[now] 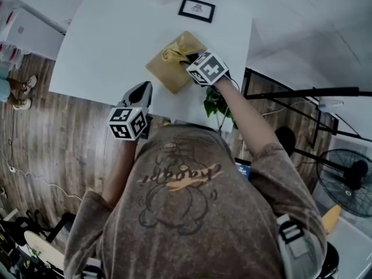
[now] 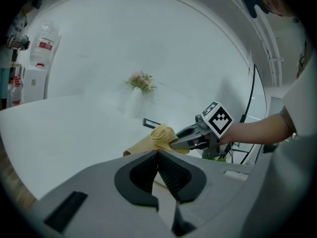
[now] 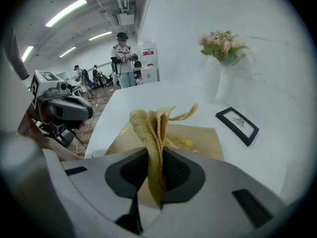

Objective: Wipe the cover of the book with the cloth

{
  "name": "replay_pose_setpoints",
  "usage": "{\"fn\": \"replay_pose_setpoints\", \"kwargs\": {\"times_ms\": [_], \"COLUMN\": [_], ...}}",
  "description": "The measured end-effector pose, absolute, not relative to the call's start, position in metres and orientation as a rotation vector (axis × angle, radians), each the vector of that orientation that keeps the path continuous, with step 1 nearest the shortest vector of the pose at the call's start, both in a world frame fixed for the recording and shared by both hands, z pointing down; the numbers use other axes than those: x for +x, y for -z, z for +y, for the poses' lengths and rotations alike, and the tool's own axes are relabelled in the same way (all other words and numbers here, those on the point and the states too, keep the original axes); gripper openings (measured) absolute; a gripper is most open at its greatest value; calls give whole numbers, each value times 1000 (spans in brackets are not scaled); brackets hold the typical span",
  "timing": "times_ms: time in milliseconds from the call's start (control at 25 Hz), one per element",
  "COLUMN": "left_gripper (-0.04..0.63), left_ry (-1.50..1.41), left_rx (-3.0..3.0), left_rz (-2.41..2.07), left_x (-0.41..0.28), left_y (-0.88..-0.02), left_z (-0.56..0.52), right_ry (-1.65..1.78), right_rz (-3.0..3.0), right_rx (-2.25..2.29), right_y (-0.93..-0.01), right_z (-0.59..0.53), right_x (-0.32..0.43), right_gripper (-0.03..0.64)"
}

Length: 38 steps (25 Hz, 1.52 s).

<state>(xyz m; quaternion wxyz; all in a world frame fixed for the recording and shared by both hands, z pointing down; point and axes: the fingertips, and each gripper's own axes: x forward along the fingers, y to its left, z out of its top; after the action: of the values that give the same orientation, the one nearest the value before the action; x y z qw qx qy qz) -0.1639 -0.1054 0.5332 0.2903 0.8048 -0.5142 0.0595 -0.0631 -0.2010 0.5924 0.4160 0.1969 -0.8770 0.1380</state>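
Nearest, the left claw (image 2: 158,155) is pressed together and empty, at the surface (image 1: 116,34) edge. Beyond it the right claw (image 3: 153,167) is clamped on the bunched cloth (image 3: 151,128) over the tan book (image 1: 165,71). To wipe well, press the cloth flat and sweep corner to corner, stopping short of the frame (image 1: 196,9).

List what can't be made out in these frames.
- Book cover: in the head view, part of it lies under the cloth and the right gripper. In the right gripper view, its near edge sits behind the tongs. No title shows in any view.
- Picture frame: the print is too small to read in every view.
- Vase and flowers: blurred in the left gripper view.
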Motion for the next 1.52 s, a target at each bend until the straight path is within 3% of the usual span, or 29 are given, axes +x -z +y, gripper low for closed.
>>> {"fn": "replay_pose_setpoints", "kwargs": {"times_ms": [480,840,1520], "left_gripper": [3,3,3], "left_ry": [-138,-123,-96], "left_rx": [2125,2094,2181], "left_rz": [-1385,-1501,-1457], "left_x": [-156,-173,-111], "left_y": [-522,-502,-461], "left_z": [-65,-60,-80], "right_ry": [-454,-470,-583], "right_rz": [-2253,-2260,-2400], "right_rx": [409,417,231], "right_y": [-584,-582,-543], "right_z": [-132,-158,-79], "right_x": [-80,-110,-46], "right_gripper": [64,64,64]}}
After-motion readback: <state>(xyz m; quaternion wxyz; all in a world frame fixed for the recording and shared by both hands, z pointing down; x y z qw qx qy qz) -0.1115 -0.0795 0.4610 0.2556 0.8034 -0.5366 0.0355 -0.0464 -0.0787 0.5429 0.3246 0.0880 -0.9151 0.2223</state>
